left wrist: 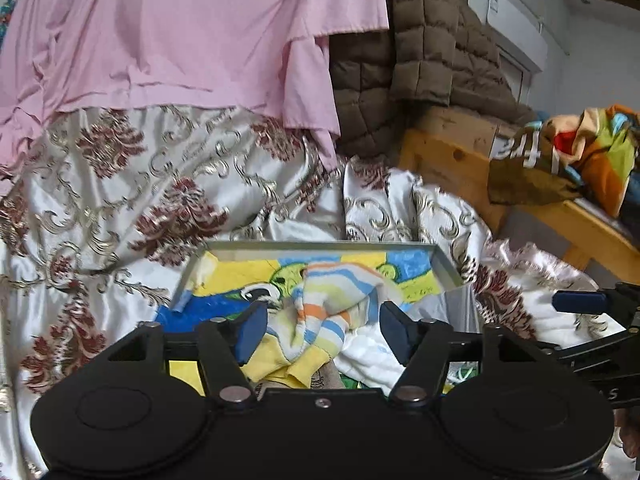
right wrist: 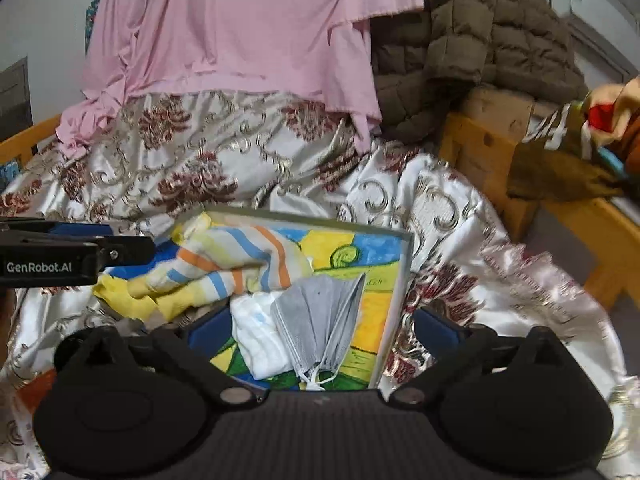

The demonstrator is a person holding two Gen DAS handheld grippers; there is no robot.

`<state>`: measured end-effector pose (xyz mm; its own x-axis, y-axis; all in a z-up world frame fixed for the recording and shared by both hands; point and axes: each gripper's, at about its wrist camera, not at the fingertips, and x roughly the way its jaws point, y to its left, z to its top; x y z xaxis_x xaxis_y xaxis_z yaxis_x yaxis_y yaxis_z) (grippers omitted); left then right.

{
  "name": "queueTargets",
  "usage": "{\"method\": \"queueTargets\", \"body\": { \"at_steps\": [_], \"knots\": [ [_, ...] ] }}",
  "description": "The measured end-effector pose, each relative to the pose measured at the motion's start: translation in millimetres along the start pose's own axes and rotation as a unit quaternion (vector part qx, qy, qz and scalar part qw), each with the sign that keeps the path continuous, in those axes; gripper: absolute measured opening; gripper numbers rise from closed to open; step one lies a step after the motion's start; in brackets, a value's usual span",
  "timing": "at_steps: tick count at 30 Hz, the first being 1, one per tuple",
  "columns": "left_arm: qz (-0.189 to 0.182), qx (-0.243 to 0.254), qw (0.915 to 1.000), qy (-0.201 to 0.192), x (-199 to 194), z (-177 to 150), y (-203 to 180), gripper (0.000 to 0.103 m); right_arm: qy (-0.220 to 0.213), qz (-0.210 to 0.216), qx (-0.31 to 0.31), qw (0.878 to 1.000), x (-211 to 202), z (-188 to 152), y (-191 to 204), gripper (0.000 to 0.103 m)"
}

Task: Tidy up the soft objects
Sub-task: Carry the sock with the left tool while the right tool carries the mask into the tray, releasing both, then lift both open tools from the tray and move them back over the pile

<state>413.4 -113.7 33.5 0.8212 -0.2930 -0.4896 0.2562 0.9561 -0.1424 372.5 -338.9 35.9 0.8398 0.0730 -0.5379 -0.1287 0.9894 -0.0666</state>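
Observation:
A shallow grey-rimmed tray point(left wrist: 320, 245) with a bright cartoon print on its floor lies on the bed; it also shows in the right wrist view point(right wrist: 406, 264). In it lie a striped sock point(left wrist: 332, 292), a yellow sock point(left wrist: 288, 362), a white cloth point(right wrist: 260, 340) and a grey face mask point(right wrist: 320, 320). My left gripper point(left wrist: 322, 330) is open, its jaws on either side of the striped sock point(right wrist: 224, 260) just above it. My right gripper point(right wrist: 320, 330) is open, its jaws spread around the mask and white cloth.
A satin floral bedcover point(left wrist: 120, 208) lies under the tray. A pink sheet point(left wrist: 180, 32) and a brown quilted jacket point(left wrist: 420, 40) hang behind. A wooden bed frame point(left wrist: 452, 160) with a colourful garment point(left wrist: 580, 152) is at the right.

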Motion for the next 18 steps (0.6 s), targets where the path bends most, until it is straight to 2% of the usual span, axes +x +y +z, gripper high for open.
{"method": "queueTargets", "body": {
  "at_steps": [3,5,12,18],
  "knots": [
    [0.001,-0.005,0.9999,-0.010,-22,2,2,0.076,-0.016,0.005,0.011,1.000,-21,4,2,0.103],
    [0.002,-0.005,0.9999,-0.016,-38,3,2,0.077,-0.025,0.009,0.021,0.999,-36,6,3,0.103],
    [0.009,-0.001,0.9989,-0.046,-99,-3,4,0.095,-0.061,0.025,0.038,0.997,-88,3,18,0.103],
    [0.014,-0.018,0.9972,-0.072,-152,-17,9,0.098,-0.098,0.042,0.054,0.993,-133,-10,33,0.103]
  ]
}}
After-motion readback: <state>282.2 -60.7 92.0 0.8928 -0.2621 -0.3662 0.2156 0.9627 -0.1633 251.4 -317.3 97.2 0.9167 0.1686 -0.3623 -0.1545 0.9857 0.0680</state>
